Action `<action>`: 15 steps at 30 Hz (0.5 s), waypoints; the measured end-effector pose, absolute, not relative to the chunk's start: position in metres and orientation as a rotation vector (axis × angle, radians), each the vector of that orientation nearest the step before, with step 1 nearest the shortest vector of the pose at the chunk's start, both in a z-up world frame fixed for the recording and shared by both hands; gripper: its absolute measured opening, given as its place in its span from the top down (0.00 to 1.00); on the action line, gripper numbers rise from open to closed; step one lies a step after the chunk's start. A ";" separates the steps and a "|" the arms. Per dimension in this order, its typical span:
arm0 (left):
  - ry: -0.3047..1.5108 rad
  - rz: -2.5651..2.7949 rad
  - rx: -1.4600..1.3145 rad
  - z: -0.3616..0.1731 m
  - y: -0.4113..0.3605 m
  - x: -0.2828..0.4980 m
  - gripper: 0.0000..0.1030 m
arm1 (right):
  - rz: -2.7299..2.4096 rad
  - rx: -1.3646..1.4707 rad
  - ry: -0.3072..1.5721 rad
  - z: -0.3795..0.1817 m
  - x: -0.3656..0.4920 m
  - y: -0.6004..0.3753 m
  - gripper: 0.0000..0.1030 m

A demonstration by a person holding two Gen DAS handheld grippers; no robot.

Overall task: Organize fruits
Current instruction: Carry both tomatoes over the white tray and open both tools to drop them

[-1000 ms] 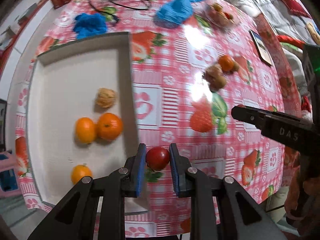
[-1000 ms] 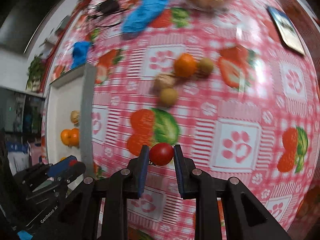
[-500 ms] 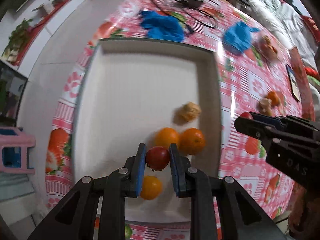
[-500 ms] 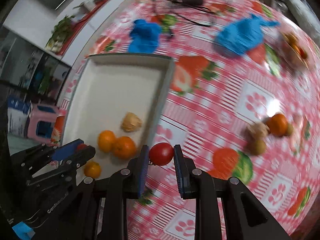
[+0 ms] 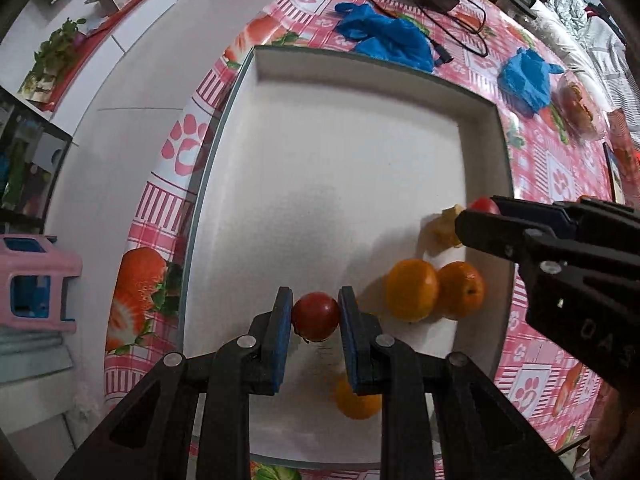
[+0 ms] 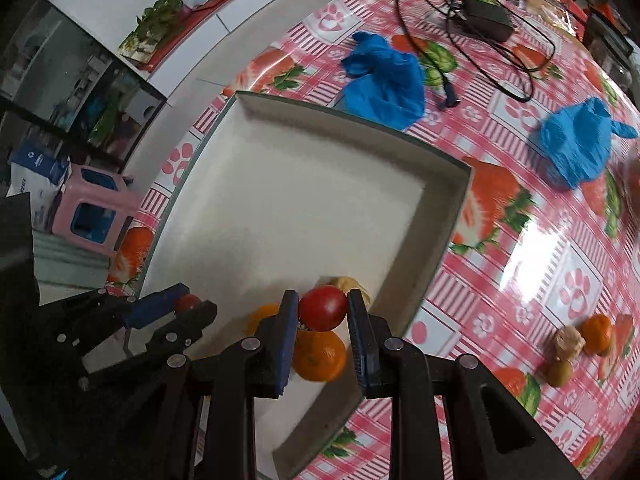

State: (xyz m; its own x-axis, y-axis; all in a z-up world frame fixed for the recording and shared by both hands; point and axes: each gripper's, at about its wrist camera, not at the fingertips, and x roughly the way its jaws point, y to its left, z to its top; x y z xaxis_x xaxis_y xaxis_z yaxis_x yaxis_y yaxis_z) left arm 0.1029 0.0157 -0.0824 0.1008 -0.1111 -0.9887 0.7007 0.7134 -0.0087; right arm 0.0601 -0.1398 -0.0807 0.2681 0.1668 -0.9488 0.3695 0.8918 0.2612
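Tomatoes fill both grippers. From the left wrist, the left gripper (image 5: 315, 316) clamps a red tomato (image 5: 315, 317) above the white tray (image 5: 486, 128), near two oranges (image 5: 434, 290), probably to release it among the gathered fruit; "DAS" shows on the other tool. From the right wrist, the right gripper (image 6: 323, 309) pinches a second tomato (image 6: 323, 308) over the tray's right side; loose fruit (image 6: 580, 344) remains on the tablecloth (image 6: 560, 240).

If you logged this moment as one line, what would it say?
left hand-held gripper: shut on red tomato, over white tray | right hand-held gripper: shut on second red tomato, over tray | three oranges in tray
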 end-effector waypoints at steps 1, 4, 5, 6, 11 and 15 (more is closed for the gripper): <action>1.349 -0.643 0.544 -0.084 0.016 0.104 0.75 | -0.141 0.480 1.313 -0.083 0.063 -0.139 0.74; 1.354 -0.637 0.551 -0.089 0.016 0.105 0.75 | -0.135 0.473 1.330 -0.090 0.067 -0.137 0.74; 1.356 -0.636 0.555 -0.090 0.016 0.104 0.75 | -0.133 0.471 1.334 -0.091 0.068 -0.138 0.74; 1.355 -0.636 0.558 -0.090 0.017 0.104 0.75 | -0.130 0.469 1.339 -0.093 0.070 -0.137 0.74; 1.350 -0.643 0.579 -0.092 0.019 0.100 0.74 | -0.123 0.471 1.347 -0.095 0.072 -0.135 0.74; 1.338 -0.630 0.596 -0.091 0.017 0.099 0.45 | -0.118 0.465 1.343 -0.095 0.075 -0.131 0.23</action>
State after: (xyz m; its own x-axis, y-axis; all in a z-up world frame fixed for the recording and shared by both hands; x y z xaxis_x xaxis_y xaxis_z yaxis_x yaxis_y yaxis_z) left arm 0.0986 0.0170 -0.0912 0.1194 -0.0739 -0.9901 0.7161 0.6971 0.0343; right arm 0.0748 -0.1311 -0.0947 0.2350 0.1809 -0.9550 0.3447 0.9032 0.2559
